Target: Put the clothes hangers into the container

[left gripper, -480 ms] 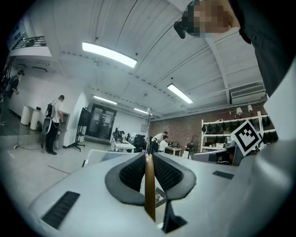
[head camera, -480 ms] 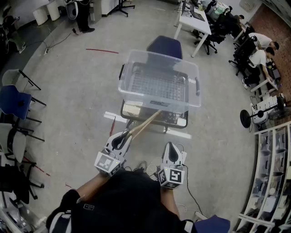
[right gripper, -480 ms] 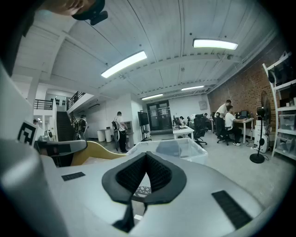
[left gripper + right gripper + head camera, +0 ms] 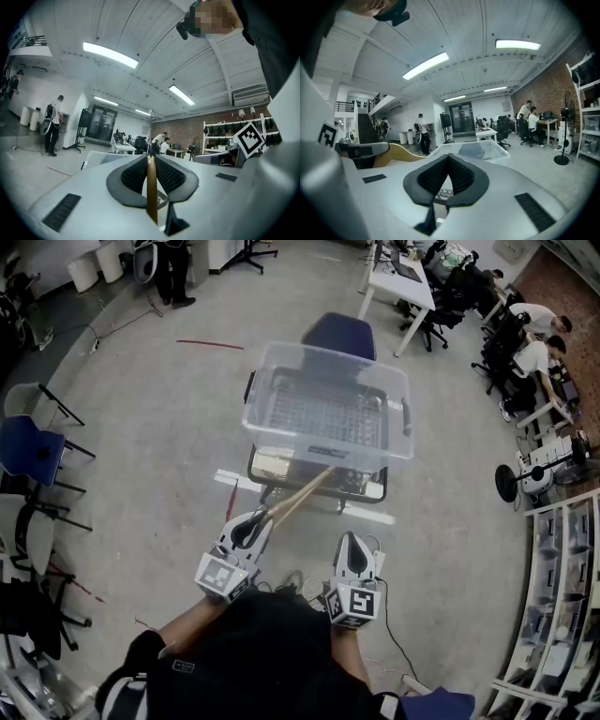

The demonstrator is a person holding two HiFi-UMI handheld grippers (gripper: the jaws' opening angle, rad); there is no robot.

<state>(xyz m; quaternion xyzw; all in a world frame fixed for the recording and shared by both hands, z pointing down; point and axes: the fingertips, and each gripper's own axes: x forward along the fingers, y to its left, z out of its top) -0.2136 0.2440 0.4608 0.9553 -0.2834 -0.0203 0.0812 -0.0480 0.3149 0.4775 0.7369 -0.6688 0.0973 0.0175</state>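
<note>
Held a wooden clothes hanger (image 4: 302,493) in the left gripper (image 4: 265,515), with the jaws pressed against both faces of the thin wood. Saw it edge-on in the left gripper view, running straight down the middle between the dark ribbed pads (image 4: 133,176), its metal hook (image 4: 150,126) rising just past the jaw tips. Pointed the hanger forward and a little to the right of that gripper, towards the container (image 4: 405,395). Found its far end overlapping the container's near lower edge in the head view. Could not tell whether it touched the plastic there.

Carried nothing in the right gripper (image 4: 352,538): jaws drawn together, tips meeting, with only a small gap behind them. Held it beside the left gripper and to its right, slightly nearer the body, the two apart and both close to the dark sleeves (image 4: 187,643).

Saw the container straight ahead of both grippers, well beyond their tips. Noted it as a clear plastic tub standing open-topped on a low dark-framed cart (image 4: 367,491), with a grid pattern showing through its floor. Spotted a blue chair (image 4: 339,334) just past the container's far side.
</note>
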